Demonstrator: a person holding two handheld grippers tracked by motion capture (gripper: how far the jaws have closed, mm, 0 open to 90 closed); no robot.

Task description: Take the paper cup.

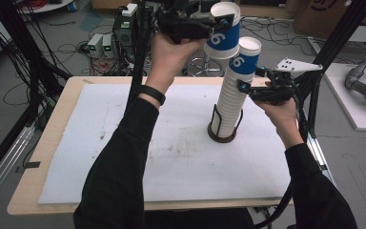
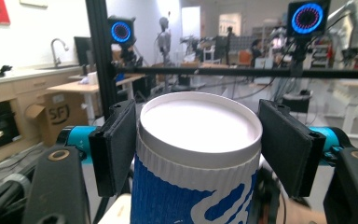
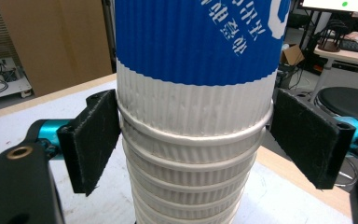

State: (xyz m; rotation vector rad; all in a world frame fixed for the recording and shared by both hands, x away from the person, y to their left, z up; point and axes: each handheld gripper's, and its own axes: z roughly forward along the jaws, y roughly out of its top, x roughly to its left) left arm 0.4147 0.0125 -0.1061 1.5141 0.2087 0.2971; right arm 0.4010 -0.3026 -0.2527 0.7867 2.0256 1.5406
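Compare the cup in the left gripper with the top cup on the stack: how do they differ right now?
The lifted cup hangs in the air, clamped by the left gripper; the stack's top cup sits nested on the stack in the holder. The lifted cup is higher and tilted; the stack's top cup leans slightly. The right gripper brackets the stack. Both are white, ribbed, blue-banded.

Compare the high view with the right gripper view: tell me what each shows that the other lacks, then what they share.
High view alone: the left gripper holds a lifted paper cup above the table, the person's forearms reach in, and the dark round holder sits under the cup stack.

Right gripper view alone: the stacked rims close up, the printed characters on the top cup's blue band, and the pads set either side of the stack; the left pad meets a rim, while contact at the right pad is unclear.

Both: the right gripper around the stack and the white table cover.
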